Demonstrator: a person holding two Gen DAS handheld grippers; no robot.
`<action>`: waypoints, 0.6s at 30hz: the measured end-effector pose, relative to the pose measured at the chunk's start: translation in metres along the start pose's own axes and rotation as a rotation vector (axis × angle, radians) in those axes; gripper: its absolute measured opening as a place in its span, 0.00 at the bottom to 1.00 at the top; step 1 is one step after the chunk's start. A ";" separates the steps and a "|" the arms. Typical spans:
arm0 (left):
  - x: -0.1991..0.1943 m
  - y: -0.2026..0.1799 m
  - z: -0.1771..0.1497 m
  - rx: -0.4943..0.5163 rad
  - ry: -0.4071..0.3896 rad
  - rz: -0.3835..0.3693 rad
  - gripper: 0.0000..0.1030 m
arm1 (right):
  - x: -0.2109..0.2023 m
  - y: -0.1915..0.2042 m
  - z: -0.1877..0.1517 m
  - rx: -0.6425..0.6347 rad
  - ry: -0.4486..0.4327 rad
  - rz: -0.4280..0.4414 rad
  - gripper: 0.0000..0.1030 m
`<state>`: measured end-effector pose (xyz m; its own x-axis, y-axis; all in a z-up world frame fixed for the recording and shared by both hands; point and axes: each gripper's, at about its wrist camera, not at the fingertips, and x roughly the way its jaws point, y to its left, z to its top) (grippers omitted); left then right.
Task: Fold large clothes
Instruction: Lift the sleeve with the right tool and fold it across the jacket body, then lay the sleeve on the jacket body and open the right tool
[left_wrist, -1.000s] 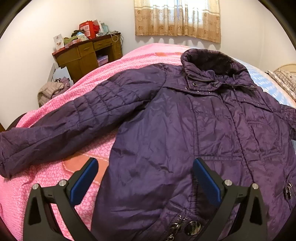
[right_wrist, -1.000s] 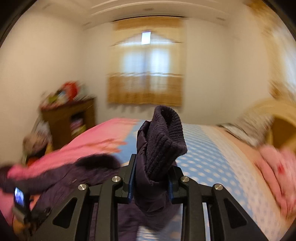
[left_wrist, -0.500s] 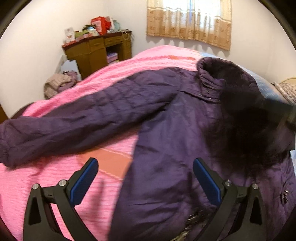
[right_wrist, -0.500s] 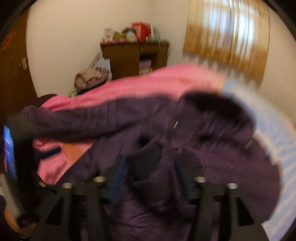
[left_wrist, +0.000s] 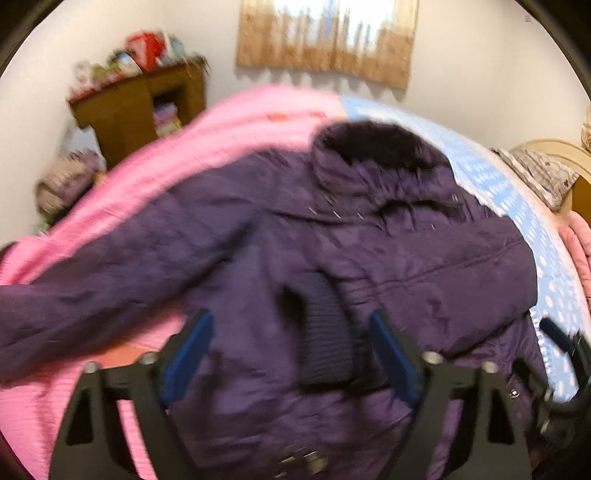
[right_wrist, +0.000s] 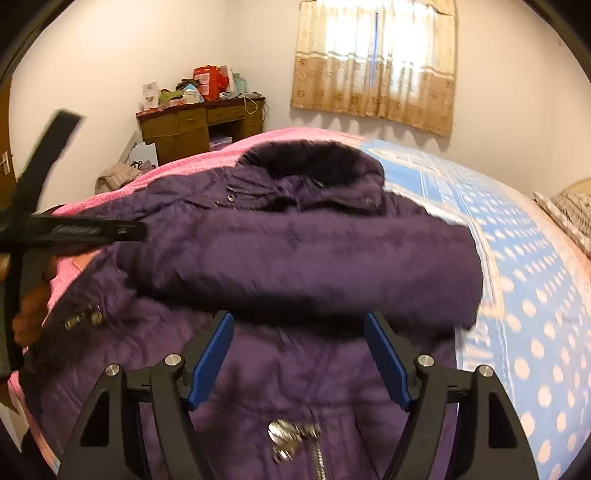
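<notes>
The quilted purple padded jacket (right_wrist: 295, 369) is spread front-up on the bed's pink knitted blanket (left_wrist: 221, 147). One sleeve (right_wrist: 314, 269) is folded across the chest; the other sleeve (left_wrist: 110, 288) stretches leftward, nearer the left gripper (left_wrist: 291, 354). The right gripper (right_wrist: 299, 362), just opening, and the left, just narrowing, are seen parted, gripping nothing.
</notes>
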<state>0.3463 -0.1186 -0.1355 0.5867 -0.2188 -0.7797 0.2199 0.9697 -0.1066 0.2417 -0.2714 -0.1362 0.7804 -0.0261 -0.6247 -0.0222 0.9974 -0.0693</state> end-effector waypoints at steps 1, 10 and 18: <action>0.011 -0.002 0.001 -0.011 0.035 -0.027 0.75 | -0.001 -0.002 -0.005 0.006 -0.002 -0.002 0.72; 0.010 -0.015 0.002 0.001 -0.025 -0.081 0.12 | 0.008 -0.007 -0.015 0.023 0.029 0.032 0.72; -0.026 0.017 0.004 -0.017 -0.118 -0.018 0.11 | 0.009 -0.017 -0.018 0.074 0.031 0.041 0.72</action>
<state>0.3383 -0.0970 -0.1145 0.6704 -0.2468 -0.6997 0.2186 0.9669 -0.1316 0.2377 -0.2900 -0.1541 0.7599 0.0135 -0.6499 -0.0060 0.9999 0.0138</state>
